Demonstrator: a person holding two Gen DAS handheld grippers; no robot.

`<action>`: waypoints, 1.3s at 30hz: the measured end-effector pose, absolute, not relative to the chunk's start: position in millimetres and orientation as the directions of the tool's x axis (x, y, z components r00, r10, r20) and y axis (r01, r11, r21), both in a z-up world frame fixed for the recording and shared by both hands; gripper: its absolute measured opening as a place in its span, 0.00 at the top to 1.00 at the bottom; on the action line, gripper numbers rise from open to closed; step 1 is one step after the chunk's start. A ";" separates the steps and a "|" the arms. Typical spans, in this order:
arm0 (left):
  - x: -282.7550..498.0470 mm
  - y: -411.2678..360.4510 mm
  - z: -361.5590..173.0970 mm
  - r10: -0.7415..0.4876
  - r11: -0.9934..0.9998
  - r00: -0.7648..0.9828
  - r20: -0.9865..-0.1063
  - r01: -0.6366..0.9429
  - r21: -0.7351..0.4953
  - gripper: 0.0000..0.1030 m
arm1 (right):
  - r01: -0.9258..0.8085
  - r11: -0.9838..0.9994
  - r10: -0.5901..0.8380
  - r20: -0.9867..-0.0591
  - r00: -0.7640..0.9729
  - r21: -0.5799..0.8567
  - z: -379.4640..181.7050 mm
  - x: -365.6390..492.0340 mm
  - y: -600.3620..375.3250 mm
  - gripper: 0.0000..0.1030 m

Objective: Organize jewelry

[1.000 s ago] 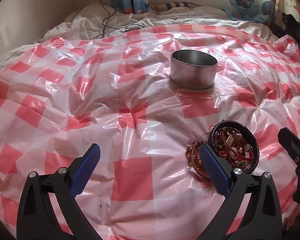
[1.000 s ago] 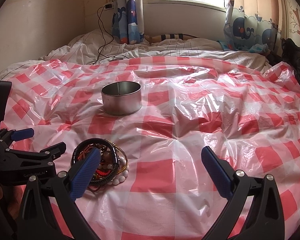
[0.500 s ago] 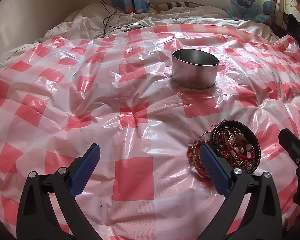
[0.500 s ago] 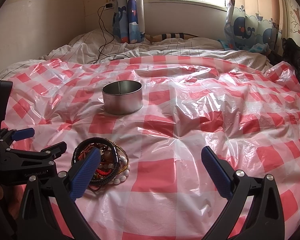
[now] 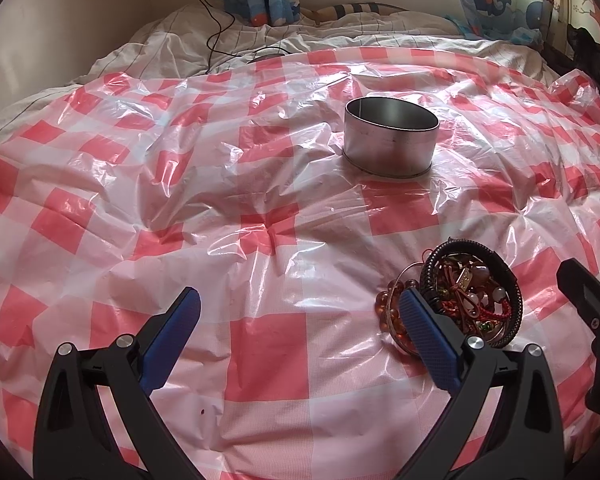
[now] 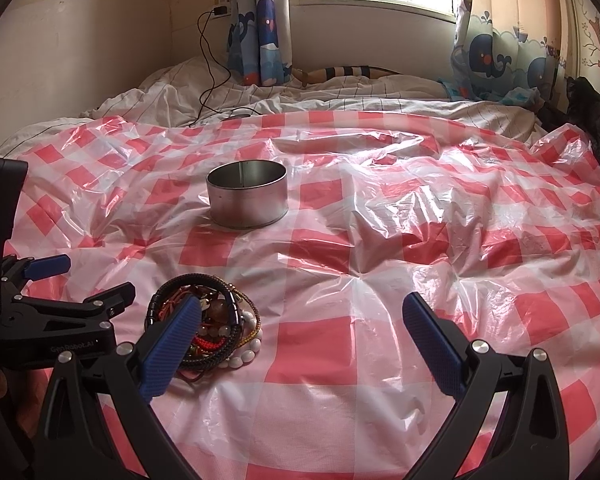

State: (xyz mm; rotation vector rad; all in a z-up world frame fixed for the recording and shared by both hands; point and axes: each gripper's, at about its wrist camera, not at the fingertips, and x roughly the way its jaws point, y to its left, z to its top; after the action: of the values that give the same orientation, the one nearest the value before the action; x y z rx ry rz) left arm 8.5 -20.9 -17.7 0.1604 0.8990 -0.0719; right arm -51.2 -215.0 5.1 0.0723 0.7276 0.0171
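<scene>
A tangled pile of jewelry (image 5: 470, 292), with black cord bracelets, amber beads and red strings, lies on the red-and-white checked plastic sheet. In the right wrist view the same pile of jewelry (image 6: 208, 320) shows white beads at its near edge. An empty round metal tin (image 5: 390, 142) stands upright farther back, also visible as the tin (image 6: 247, 194) in the right wrist view. My left gripper (image 5: 298, 320) is open, its right finger just in front of the pile. My right gripper (image 6: 300, 320) is open, its left finger overlapping the pile. Neither holds anything.
The checked sheet (image 6: 380, 240) covers a bed with rumpled white bedding (image 6: 340, 96) behind it. A black cable (image 6: 208, 64) runs down from a wall plug. Whale-print curtains (image 6: 260, 24) hang by the window. A dark garment (image 6: 596, 120) lies at the right edge.
Both views have shifted slightly forward and downward; the tin and jewelry pile sit a little lower in the left wrist view. Both grippers stay open and nothing was grasped.
</scene>
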 end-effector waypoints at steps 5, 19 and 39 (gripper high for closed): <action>8.5 -21.0 -17.6 0.006 0.986 0.621 -0.784 0.129 0.110 0.07 | 0.010 0.997 0.041 -0.664 0.746 0.072 5.0 -51.2 -215.3 0.06; 12.5 -14.5 -18.6 -0.024 0.989 0.604 -0.796 0.132 0.070 0.07 | -0.017 0.996 0.071 -0.659 0.749 0.088 6.2 -54.2 -213.0 0.06; 62.2 5.9 -6.7 -0.058 0.994 0.609 -0.791 0.105 0.008 0.07 | -0.351 0.925 0.340 -0.736 0.585 0.148 -13.2 -1.7 -190.9 0.53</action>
State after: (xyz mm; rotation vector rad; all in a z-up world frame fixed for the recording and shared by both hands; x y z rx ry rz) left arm 62.2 5.9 -6.7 0.0552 0.9113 -0.0946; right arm -1.7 -190.9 -13.2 -0.0136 0.8551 0.4030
